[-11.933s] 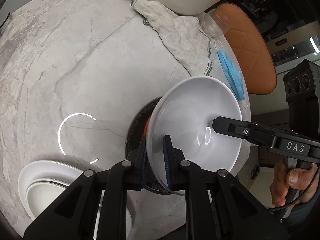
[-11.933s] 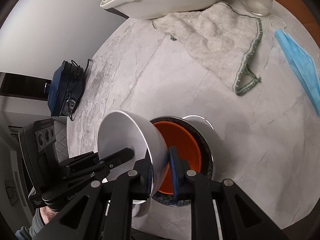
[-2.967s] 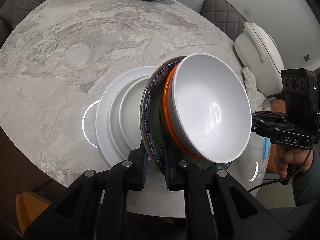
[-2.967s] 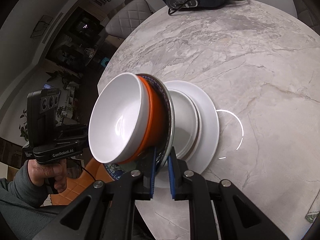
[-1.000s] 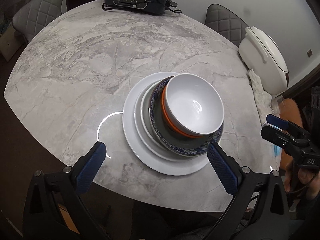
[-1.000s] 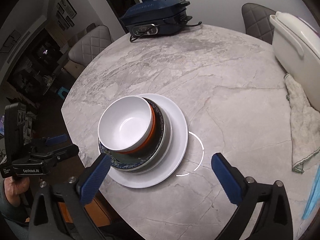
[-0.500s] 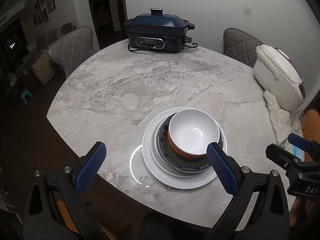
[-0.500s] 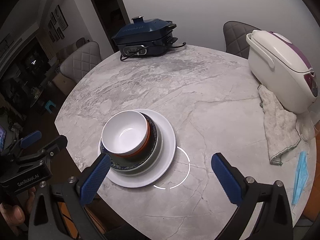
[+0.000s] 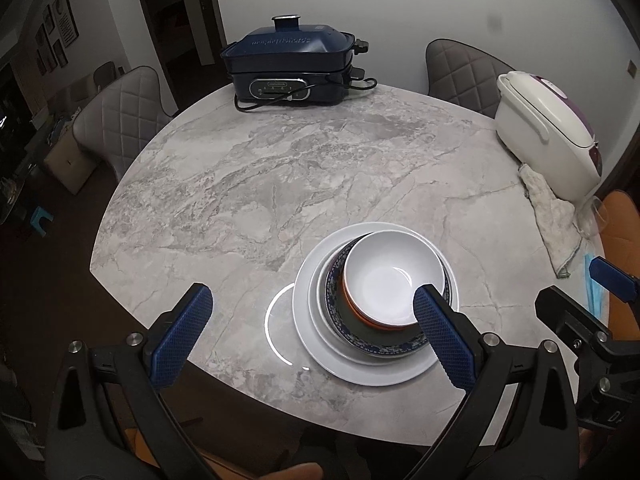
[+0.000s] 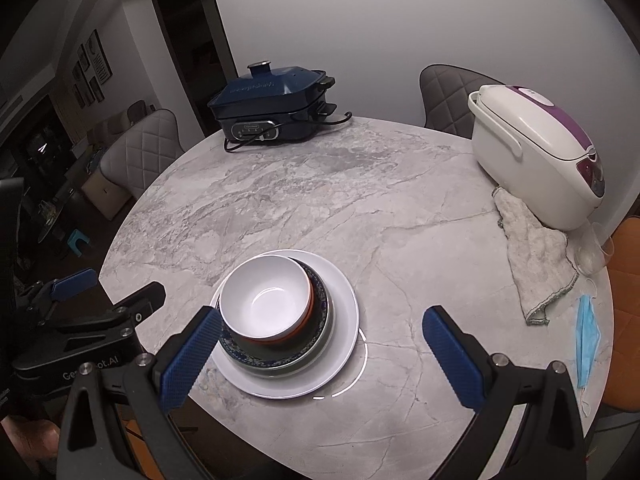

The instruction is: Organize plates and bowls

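One stack stands near the front edge of the round marble table point(image 9: 304, 168) point(image 10: 400, 232). A white bowl point(image 9: 394, 280) point(image 10: 266, 300) sits on top, nested in an orange bowl point(image 9: 360, 318) point(image 10: 298, 332). Under them lie a blue-patterned plate point(image 9: 376, 346) point(image 10: 244, 354), a smaller plate, and a large white plate point(image 9: 316, 344) point(image 10: 344, 340). My left gripper point(image 9: 310, 326) point(image 10: 108, 288) is open, held high and back from the stack. My right gripper point(image 10: 320, 342) point(image 9: 576, 288) is open too, nothing between its fingers.
A dark blue electric grill point(image 9: 290, 66) point(image 10: 270, 114) with a cord stands at the far edge. A white and purple rice cooker point(image 9: 546, 136) point(image 10: 536, 152) is at the right, with a cloth point(image 10: 536, 256), a glass point(image 10: 592, 252) and a blue face mask point(image 10: 588, 340). Grey chairs surround the table.
Both grippers carried the nested bowls and patterned plate onto the white plates, opened and let go. Over the last second they rose and drew back; the stack stays put.
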A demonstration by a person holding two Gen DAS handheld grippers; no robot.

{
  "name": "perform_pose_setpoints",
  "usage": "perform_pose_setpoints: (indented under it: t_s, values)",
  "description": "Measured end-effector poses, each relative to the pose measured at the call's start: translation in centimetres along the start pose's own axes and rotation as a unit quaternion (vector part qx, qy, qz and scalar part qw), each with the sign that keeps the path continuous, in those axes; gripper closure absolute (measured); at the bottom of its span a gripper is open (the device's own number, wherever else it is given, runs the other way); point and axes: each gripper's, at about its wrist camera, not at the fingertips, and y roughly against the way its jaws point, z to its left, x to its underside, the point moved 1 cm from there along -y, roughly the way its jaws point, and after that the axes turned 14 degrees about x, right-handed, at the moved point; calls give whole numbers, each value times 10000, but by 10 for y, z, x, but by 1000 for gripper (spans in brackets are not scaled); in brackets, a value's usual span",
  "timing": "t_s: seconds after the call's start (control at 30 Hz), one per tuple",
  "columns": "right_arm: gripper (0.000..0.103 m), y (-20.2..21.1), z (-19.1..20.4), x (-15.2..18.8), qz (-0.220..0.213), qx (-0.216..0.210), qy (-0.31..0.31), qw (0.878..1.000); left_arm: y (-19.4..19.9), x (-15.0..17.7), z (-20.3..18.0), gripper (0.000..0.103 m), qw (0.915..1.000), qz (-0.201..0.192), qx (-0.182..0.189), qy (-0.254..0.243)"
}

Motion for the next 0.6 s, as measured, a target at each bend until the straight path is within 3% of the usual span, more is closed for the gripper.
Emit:
perform_pose_setpoints:
  t_s: [0.6]
  values:
    - [0, -10, 18, -4, 226, 398, -81, 9989, -18, -15, 19, 1, 9996, 182, 202, 41]
